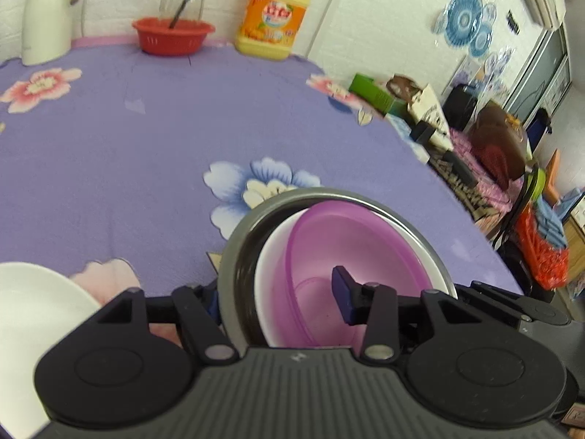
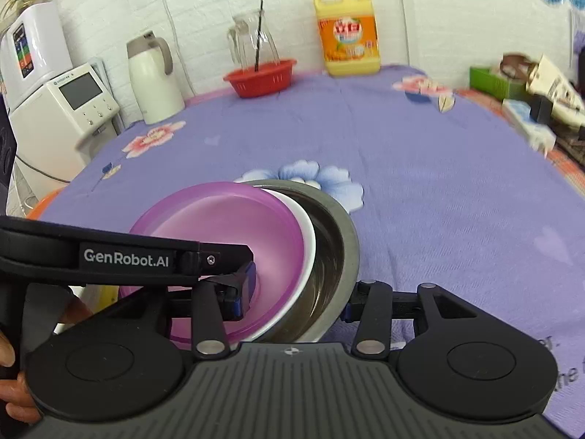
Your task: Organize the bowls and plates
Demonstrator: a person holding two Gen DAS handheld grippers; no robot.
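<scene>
Right, I have the bench [image 2: 420, 190] under its purple flowered cloth, and near its front edge the nested stack: steel bowl [image 2: 343, 234] outermost, white bowl [image 2: 309, 245] inside it, purple bowl [image 2: 226, 219] innermost, all mouth-up and tilted. My left claw [image 1: 281, 300] clamps the stack's left wall, one pad inside the purple bowl, one outside the steel. My right claw [image 2: 296, 300] grips the opposite wall likewise. A white plate [image 1: 33, 303] sits just left.
</scene>
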